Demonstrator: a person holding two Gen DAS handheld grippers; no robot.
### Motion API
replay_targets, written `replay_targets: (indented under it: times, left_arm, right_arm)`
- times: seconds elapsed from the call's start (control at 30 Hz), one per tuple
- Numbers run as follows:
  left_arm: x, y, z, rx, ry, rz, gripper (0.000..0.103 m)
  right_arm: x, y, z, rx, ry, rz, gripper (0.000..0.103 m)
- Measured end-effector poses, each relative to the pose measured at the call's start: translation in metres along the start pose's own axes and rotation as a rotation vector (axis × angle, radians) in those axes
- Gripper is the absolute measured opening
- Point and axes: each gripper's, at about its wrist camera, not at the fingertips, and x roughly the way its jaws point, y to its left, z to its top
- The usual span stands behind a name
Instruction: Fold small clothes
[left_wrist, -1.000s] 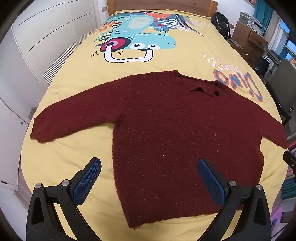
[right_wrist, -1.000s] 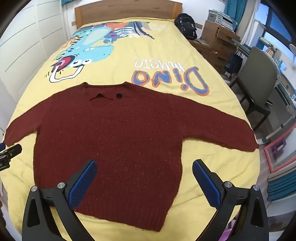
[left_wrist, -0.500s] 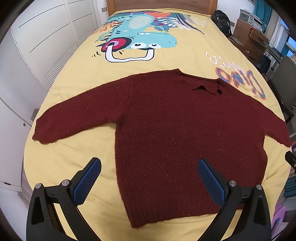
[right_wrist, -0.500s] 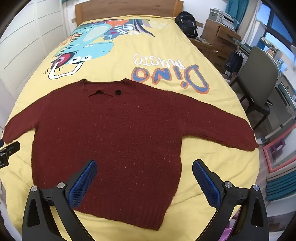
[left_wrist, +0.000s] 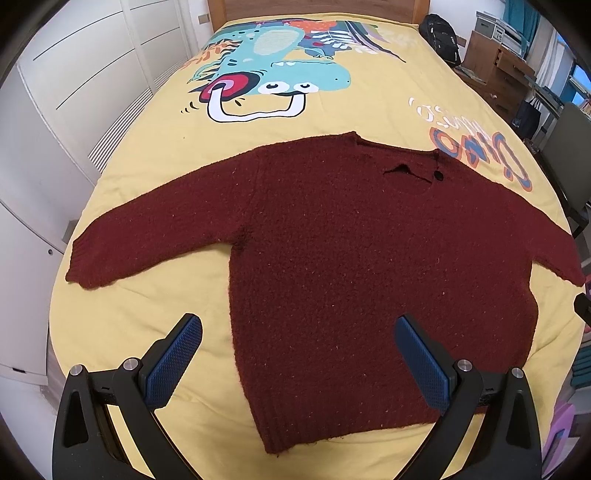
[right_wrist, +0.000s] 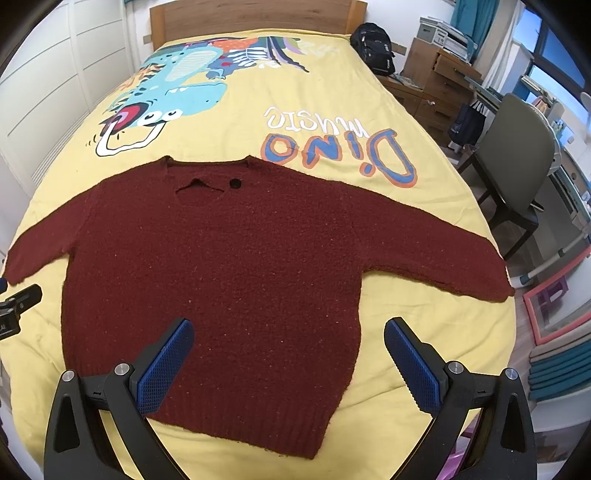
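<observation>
A bed (right_wrist: 424, 221) with a yellow dinosaur cover fills the room, its wooden headboard (right_wrist: 251, 16) at the far wall. White wardrobe doors (left_wrist: 74, 92) stand left. On the right are a wooden dresser (right_wrist: 439, 77), a grey chair (right_wrist: 517, 155) and teal curtains (right_wrist: 465, 14) beside a daylit window (right_wrist: 554, 55).

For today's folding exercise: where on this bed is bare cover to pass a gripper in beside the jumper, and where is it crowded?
Free patches: yellow bedcover between the left sleeve and the hem; the same under the right sleeve; the printed stretch from collar to headboard. Crowded: the maroon jumper spans the bed, its cuffs reaching both side edges. Left gripper and right gripper are open.
</observation>
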Motion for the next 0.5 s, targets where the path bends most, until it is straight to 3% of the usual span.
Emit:
replay_targets:
  times: [0.5]
  left_arm:
    - [0.0019,-0.0027,-0.0012,0.012,0.004,-0.003,0.102]
  right_arm:
    - [-0.0017,-0.0010,-0.0010,-0.008,0.004,-0.007,0.103]
